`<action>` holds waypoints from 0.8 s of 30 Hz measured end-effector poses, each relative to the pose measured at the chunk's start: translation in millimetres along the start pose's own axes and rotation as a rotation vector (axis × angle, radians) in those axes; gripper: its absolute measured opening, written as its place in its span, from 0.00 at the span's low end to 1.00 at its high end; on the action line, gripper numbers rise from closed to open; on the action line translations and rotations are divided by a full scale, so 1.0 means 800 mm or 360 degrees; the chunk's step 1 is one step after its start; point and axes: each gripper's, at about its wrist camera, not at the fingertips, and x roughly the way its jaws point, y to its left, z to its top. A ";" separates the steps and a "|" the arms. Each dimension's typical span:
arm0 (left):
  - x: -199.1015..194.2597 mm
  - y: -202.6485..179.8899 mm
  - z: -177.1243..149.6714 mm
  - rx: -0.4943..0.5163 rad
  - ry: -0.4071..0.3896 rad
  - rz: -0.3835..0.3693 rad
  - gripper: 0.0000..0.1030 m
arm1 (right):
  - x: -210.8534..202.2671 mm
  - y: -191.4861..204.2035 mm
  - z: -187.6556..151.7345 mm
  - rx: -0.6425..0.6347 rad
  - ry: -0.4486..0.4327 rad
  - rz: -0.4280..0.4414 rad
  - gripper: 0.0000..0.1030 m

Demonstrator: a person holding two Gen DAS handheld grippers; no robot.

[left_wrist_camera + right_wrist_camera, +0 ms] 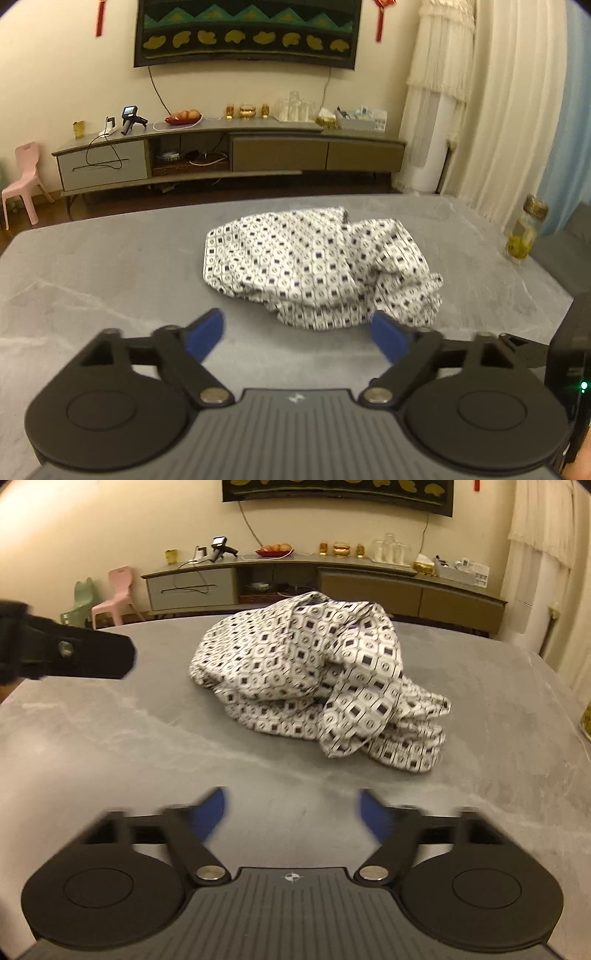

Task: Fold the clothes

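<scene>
A crumpled patterned shirt (321, 266) lies mid-frame on the grey table (92, 266). The left gripper (299, 332) and right gripper (291, 812), at the bottom, gape wide and hold nothing.

Left gripper (297, 334) tilted downward, jaws spread wide — nothing between them, right gripper (293, 810) likewise, empty.

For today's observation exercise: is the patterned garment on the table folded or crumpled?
Crumpled: the patterned garment lies bunched in an uneven heap on the grey table.
</scene>
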 end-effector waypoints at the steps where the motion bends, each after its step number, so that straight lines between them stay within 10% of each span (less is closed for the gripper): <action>1: 0.005 0.012 -0.005 -0.0044 0.0001 -0.0025 0.95 | 0.006 -0.002 0.004 -0.0016 0.0012 -0.0012 0.84; 11: 0.041 0.096 -0.017 -0.0460 0.0157 -0.0198 0.96 | 0.067 -0.050 0.090 -0.0192 -0.0084 -0.0162 0.95; 12: 0.043 0.097 -0.016 -0.0460 0.0168 -0.0204 0.96 | 0.087 -0.055 0.094 -0.0200 -0.0026 -0.0126 0.85; 13: 0.046 0.096 -0.017 -0.0437 0.0174 -0.0195 0.96 | 0.106 -0.059 0.097 -0.0209 0.0032 -0.0090 0.40; 16: 0.047 0.088 -0.022 -0.0352 0.0127 -0.0134 0.96 | 0.107 -0.071 0.116 -0.0097 0.0019 0.0166 0.19; 21: 0.059 0.068 -0.024 -0.0255 0.0035 -0.0056 0.97 | -0.015 -0.102 0.152 0.0339 -0.0417 0.0898 0.14; 24: 0.092 0.057 -0.027 -0.0301 0.0078 -0.0033 0.98 | 0.014 -0.130 0.139 0.0464 -0.0325 0.0731 0.14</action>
